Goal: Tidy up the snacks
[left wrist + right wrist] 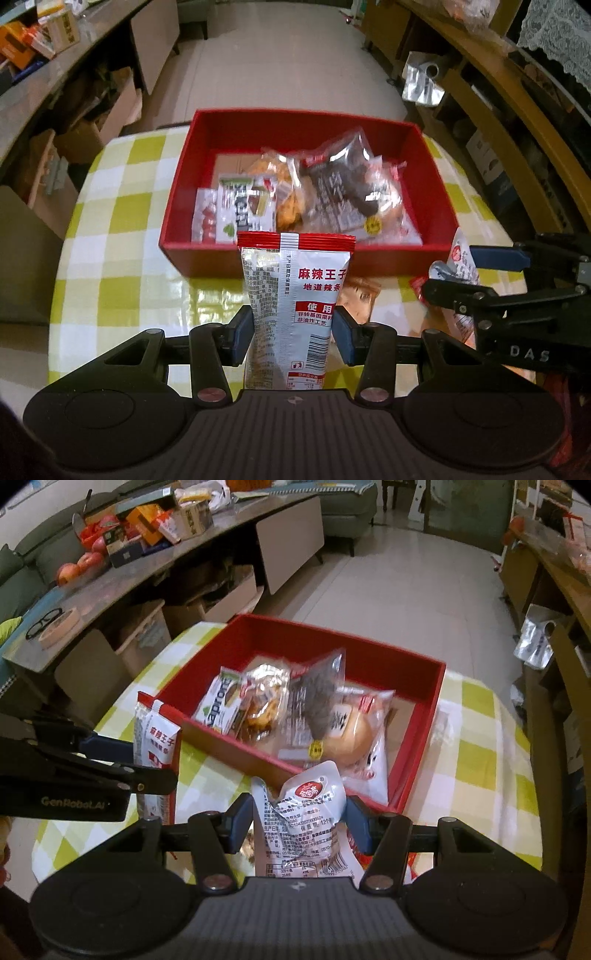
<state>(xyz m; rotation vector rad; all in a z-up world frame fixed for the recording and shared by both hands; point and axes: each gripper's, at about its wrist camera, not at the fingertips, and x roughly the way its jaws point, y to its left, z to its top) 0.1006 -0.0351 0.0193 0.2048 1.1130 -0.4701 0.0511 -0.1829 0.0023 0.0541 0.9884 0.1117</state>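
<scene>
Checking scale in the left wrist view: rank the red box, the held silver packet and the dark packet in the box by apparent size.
1. red box
2. silver packet, enlarged by nearness to the camera
3. dark packet

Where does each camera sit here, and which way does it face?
Left wrist: on the left gripper, looking down its jaws, shut on a spicy-strip packet, toward the red box; the right gripper shows at right.
Right wrist: on the right gripper, jaws shut on a crumpled white packet; the left gripper shows at left.
Shared: box, checked tablecloth.

Glossy foil-plastic spicy-strip packet (295,295), crinkled shiny white pouch (303,827), matt red box (207,162), glossy checked tablecloth (122,229).
</scene>
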